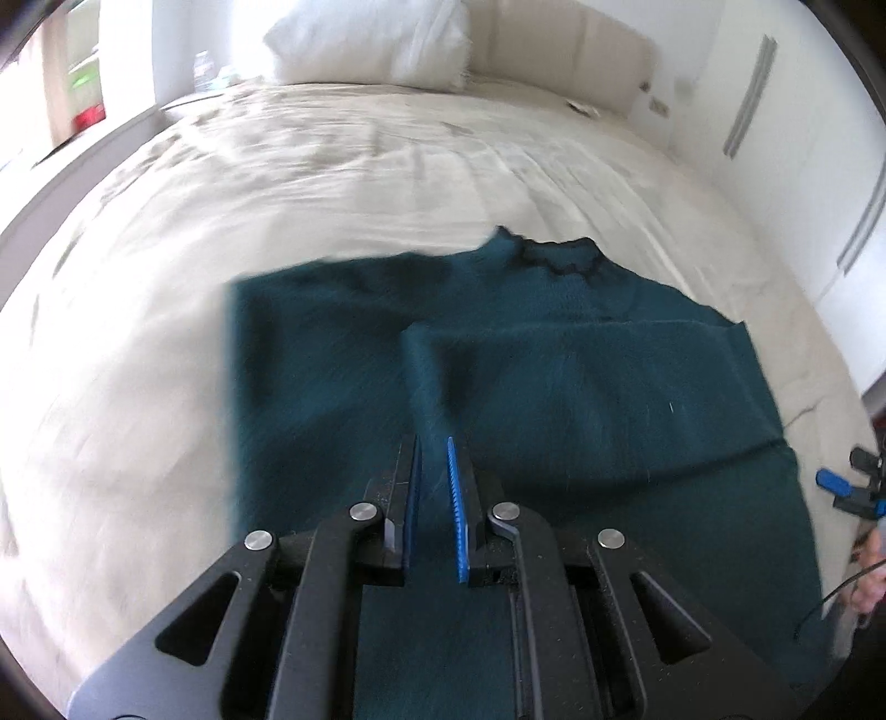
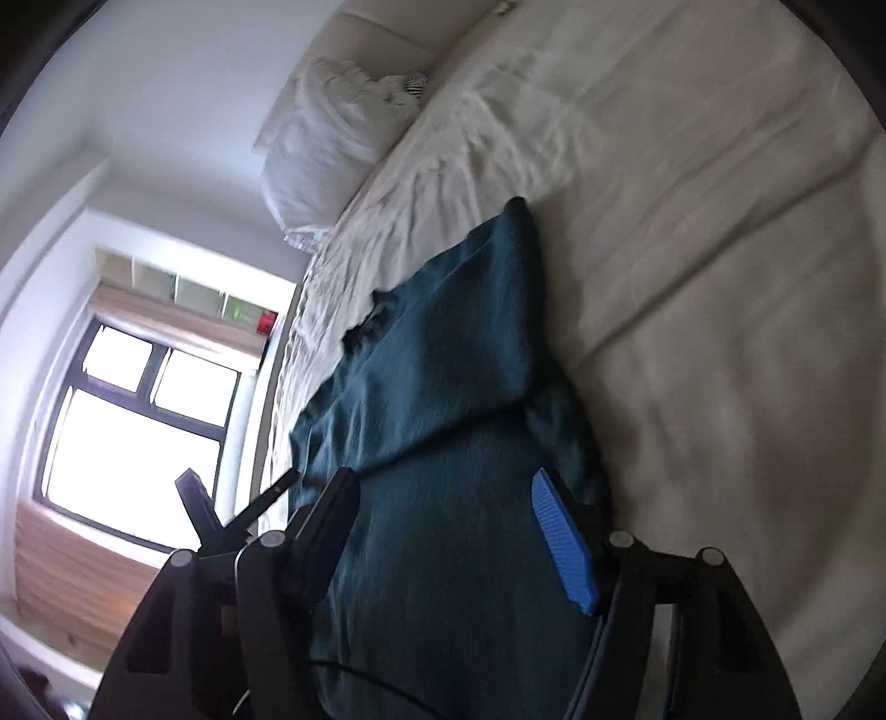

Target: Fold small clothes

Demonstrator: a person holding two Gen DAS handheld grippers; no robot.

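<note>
A dark teal knitted top point(image 1: 554, 376) with a black-trimmed neckline lies on the cream bed point(image 1: 332, 166). One side is folded over its middle. My left gripper point(image 1: 433, 443) is shut on a raised ridge of that fabric, which runs up between the blue pads. In the right wrist view the same top point(image 2: 443, 360) stretches away from my right gripper point(image 2: 443, 482). Its jaws stand wide apart above the cloth, and the pads do not press on it. The right gripper's blue pad point(image 1: 833, 483) also shows at the left wrist view's right edge, beside a person's hand point(image 1: 875, 565).
A white pillow point(image 1: 371, 44) leans on the padded headboard point(image 1: 559, 50) at the bed's far end. A water bottle point(image 1: 203, 69) stands beside the pillow. White cupboard doors point(image 1: 803, 138) line the right side. A bright window point(image 2: 127, 432) lies past the bed's other edge.
</note>
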